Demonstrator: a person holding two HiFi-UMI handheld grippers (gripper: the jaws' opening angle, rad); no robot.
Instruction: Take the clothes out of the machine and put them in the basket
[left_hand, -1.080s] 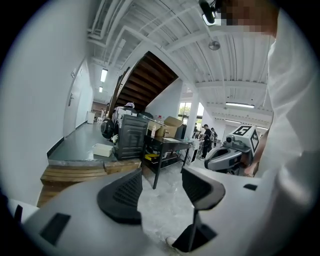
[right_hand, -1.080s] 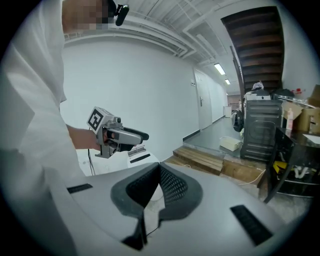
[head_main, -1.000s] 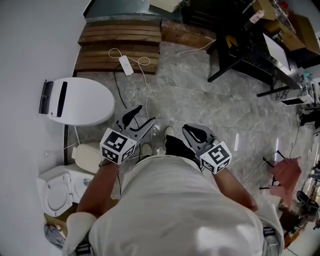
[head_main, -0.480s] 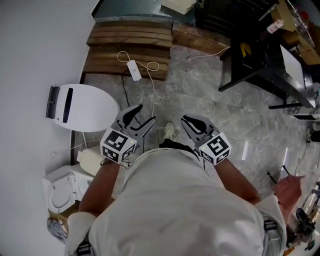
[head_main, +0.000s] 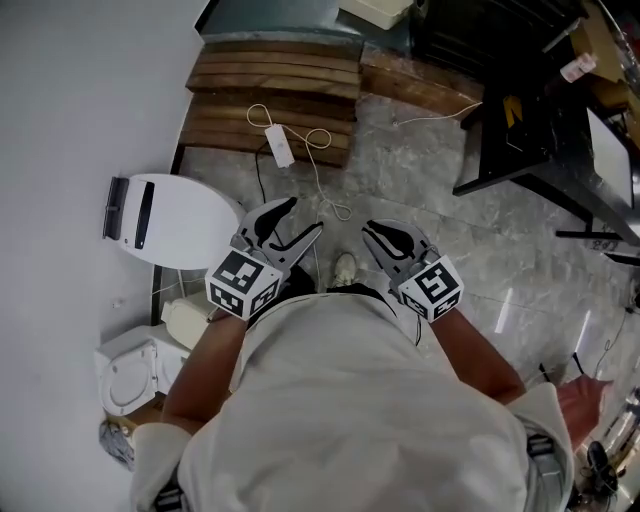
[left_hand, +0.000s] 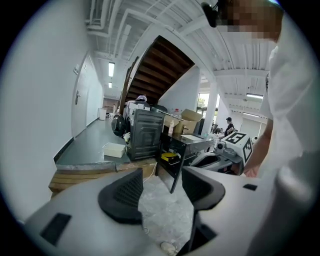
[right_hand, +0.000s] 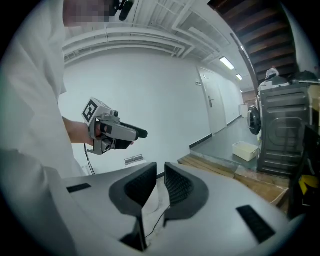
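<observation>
No clothes show in any view. Far down the room, the dark round door of a washing machine (right_hand: 253, 121) shows beside a grey metal cabinet (left_hand: 145, 134). A shallow white bin (left_hand: 114, 149) lies on the floor near them. My left gripper (head_main: 292, 233) is held level at waist height, open with nothing between its pads (left_hand: 161, 182). My right gripper (head_main: 383, 240) is level beside it. A narrow gap separates its pads (right_hand: 159, 176), and nothing is in it. Each gripper appears in the other's view.
A wooden pallet (head_main: 275, 95) lies ahead with a white cable and adapter (head_main: 283, 148) across it. A white oval lid (head_main: 170, 220) and a toilet (head_main: 130, 375) stand at the left wall. A black table frame (head_main: 520, 130) stands at the right. My shoe (head_main: 345, 268) is below.
The person has walked forward, so the pallet and the white lid have come nearer. Both grippers travelled along with the person, side by side. Their jaws stand as before.
</observation>
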